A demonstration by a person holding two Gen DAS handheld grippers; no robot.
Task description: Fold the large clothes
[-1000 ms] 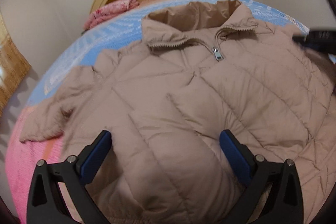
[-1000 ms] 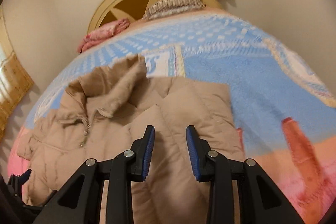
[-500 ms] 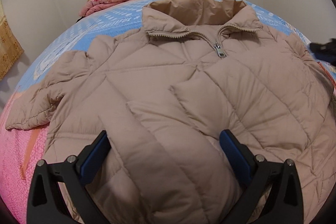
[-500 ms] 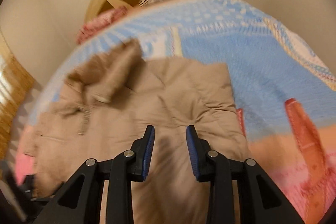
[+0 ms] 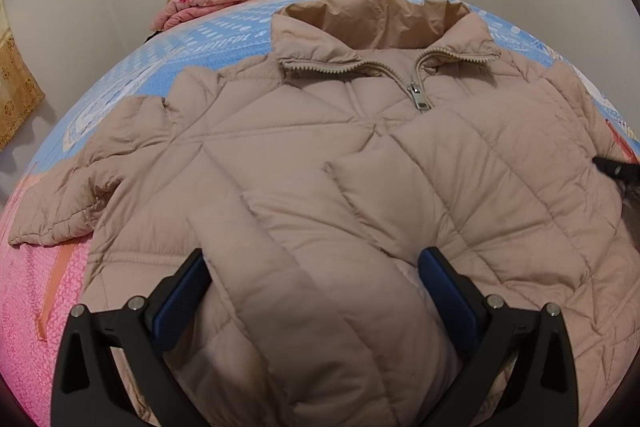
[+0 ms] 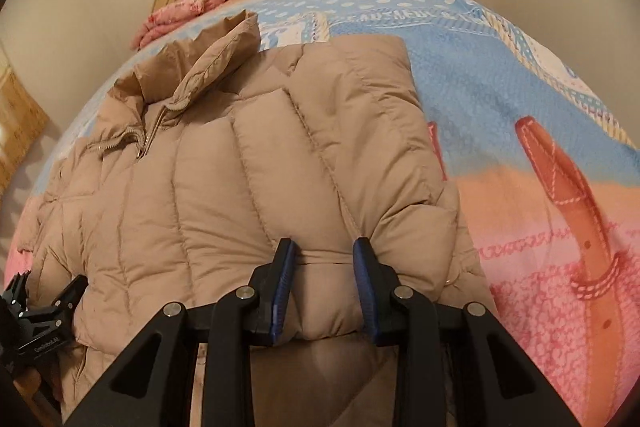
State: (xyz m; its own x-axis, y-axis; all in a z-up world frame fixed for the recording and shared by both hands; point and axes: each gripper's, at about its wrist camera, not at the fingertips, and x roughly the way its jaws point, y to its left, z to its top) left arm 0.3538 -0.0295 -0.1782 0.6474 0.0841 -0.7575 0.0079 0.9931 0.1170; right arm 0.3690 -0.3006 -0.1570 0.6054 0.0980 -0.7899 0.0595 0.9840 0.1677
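The jacket [image 6: 240, 187] has slid closer, right claw [image 6: 324, 255] pinching its fold, left claw [image 5: 312, 267] wide open.

left gripper [image 5: 312, 295] fingers spread wide, right gripper [image 6: 325, 287] fingers pinched close

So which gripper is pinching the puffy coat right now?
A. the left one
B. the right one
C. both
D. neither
B: the right gripper has its jaws squeezed on a bunch of the coat, while the left gripper stands wide open over it.
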